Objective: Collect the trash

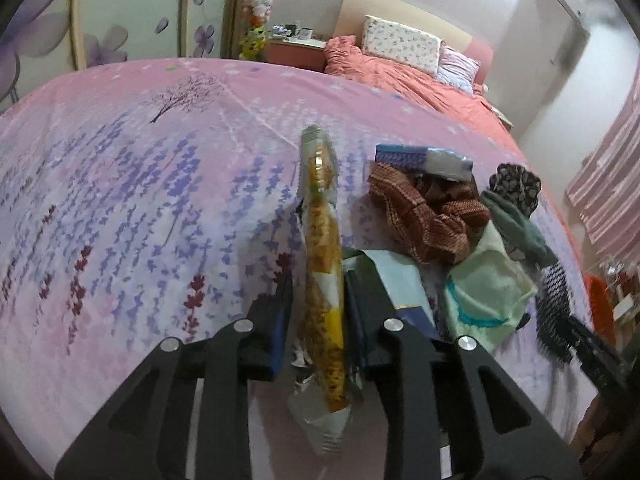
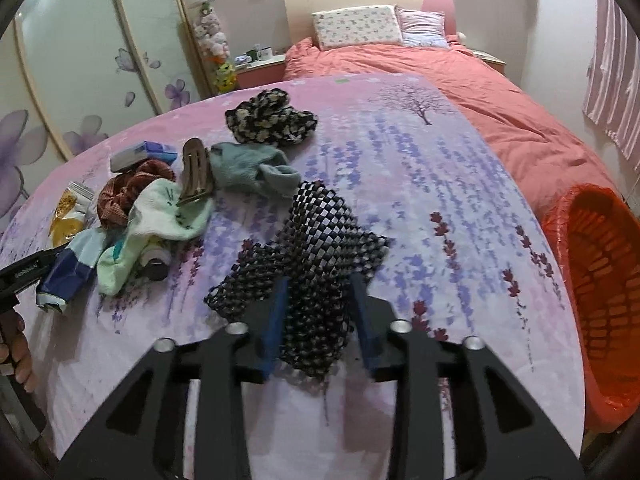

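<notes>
Left gripper (image 1: 316, 300): jaws partly apart, yellow snack wrapper (image 1: 322, 248) standing between pads, long side pointing straight ahead; pinch or not, can't tell.
Right gripper (image 2: 320, 308): jaws partly apart around checkered cloth (image 2: 316, 256).
Orange basket (image 2: 596, 280) near right gripper's right side, so far from left one.

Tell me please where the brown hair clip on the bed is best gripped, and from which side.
Grip the brown hair clip across its narrow middle, probably from above. It lies long and slim, propped on the mint green sock and beside the grey-green sock, so its long sides are partly crowded. Jaws closing across the width should catch less fabric.
</notes>
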Tool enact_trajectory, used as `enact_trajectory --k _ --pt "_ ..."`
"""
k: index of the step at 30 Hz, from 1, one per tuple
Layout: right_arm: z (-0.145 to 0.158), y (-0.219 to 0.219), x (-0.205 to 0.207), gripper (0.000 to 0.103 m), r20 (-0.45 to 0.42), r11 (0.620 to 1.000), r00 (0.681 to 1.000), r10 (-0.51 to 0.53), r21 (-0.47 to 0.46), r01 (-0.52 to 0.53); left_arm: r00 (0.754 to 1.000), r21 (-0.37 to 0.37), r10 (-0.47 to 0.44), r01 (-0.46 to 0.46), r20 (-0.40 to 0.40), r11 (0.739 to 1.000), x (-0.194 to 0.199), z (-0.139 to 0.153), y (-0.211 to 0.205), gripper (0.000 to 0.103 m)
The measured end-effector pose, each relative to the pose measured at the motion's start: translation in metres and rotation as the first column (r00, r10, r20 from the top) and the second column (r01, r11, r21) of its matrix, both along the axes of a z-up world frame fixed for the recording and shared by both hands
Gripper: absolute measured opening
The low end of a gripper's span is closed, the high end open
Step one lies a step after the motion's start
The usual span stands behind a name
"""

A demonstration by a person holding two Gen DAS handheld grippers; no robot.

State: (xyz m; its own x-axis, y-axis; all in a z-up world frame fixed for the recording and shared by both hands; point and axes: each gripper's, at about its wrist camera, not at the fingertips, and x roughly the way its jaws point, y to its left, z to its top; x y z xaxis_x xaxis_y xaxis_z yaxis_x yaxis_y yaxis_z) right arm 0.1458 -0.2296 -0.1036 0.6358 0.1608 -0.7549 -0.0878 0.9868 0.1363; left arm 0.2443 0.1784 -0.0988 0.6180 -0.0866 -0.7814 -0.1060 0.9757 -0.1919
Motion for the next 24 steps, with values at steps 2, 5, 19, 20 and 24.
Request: enact_trajectory --k 2,5,19,20,24 --pt "0.0003 0.0075 0.0016 0.036 0.000 0.999 1.000 -0.005 -0.042 0.005 1.000 0.017 -0.016 0.016 0.001 1.000 0.0005 0.0001 -0.0015 0.030" --pt "0.0005 0.0127 0.0019 0.036 0.001 0.997 1.000 -0.011 -0.077 0.011 1.000 0.038 -0.030 0.030 0.008 0.999 0.0014 -0.0004 -0.0037 0.030" --pt "-0.0001 0.0115 0.0008 0.036 -0.003 0.997 1.000 -0.020 -0.070 0.020 0.999 0.030 -0.022 0.021 0.027 0.999 -0.0036 -0.0034 0.0004 0.030" --pt "-0.0002 0.0108 0.0011 0.036 -0.003 0.997 1.000 -0.020 -0.069 0.020 0.999 0.025 -0.019 0.019 0.028 1.000 -0.0045 -0.0037 0.0010 0.030" --pt "-0.0005 0.0104 0.0019 0.041 -0.004 0.996 0.999 -0.032 -0.079 0.032 0.999 0.012 -0.019 0.019 0.029 1.000 -0.0063 -0.0040 0.0048 0.031"
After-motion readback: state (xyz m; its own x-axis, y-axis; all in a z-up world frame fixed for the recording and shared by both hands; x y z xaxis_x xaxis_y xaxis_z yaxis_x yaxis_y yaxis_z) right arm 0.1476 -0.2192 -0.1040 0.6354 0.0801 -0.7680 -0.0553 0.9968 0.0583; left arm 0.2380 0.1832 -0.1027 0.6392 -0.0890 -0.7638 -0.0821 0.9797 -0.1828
